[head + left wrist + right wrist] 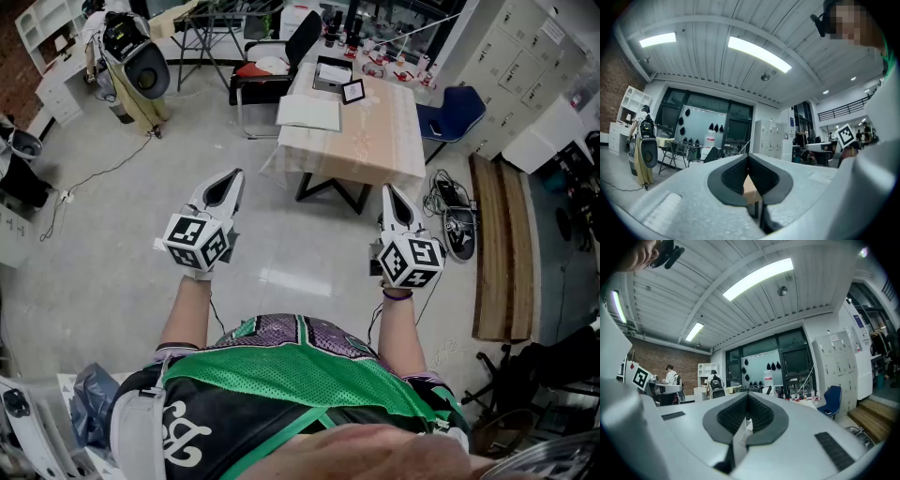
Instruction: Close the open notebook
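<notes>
The open notebook (309,112) lies with white pages up on the left end of a table (370,145) under a peach cloth, a few steps ahead across the floor. Both grippers are held level in front of the person, well short of the table. In the head view the left gripper (235,174) is shut with nothing in it. To its right the right gripper (386,190) is likewise shut and empty. In the left gripper view the left gripper (748,157) has its pads meeting, a bit of the table (750,191) showing below them. In the right gripper view the right gripper (747,397) is closed too.
A small framed picture (353,91) and several small items (375,64) sit on the table's far part. A black chair (272,73) stands at its left, a blue chair (457,111) at its right. Cables and shoes (452,214) lie by a wooden step (502,248).
</notes>
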